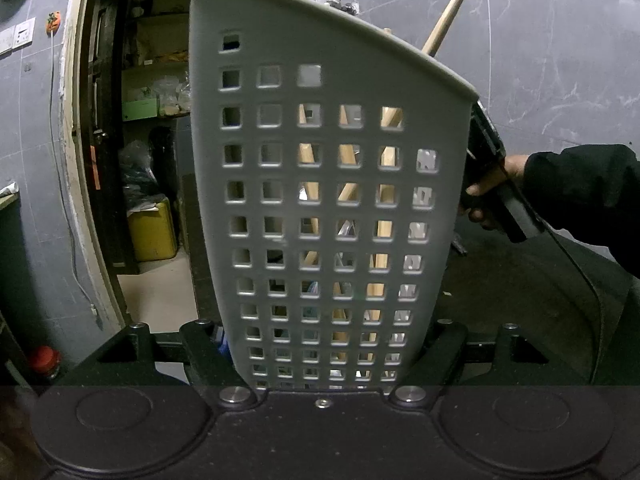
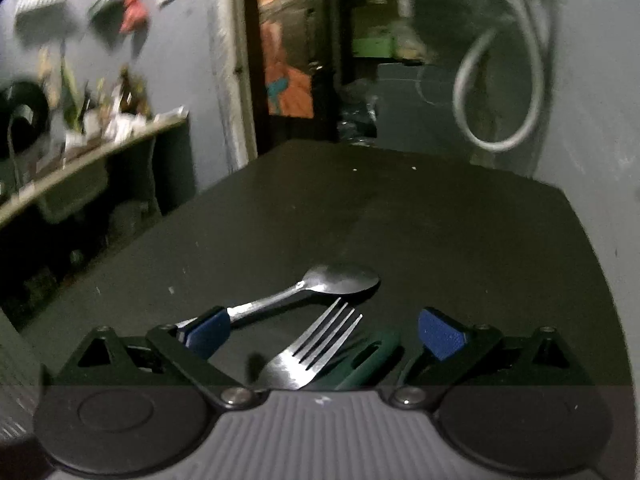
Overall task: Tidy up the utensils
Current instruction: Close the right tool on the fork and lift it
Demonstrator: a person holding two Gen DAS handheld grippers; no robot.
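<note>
Left view: perforated caddy; right view: fork, spoon.

Your left gripper is clamped on the base of that white perforated caddy, one finger on each side of it, so the thing pretty much fills the space straight ahead. Through the square holes you can see wooden handles leaning inside, and one wooden stick pokes out over the rim up and to the right. Off to the right, your other hand grips a black handle just beside the caddy's edge.
</note>
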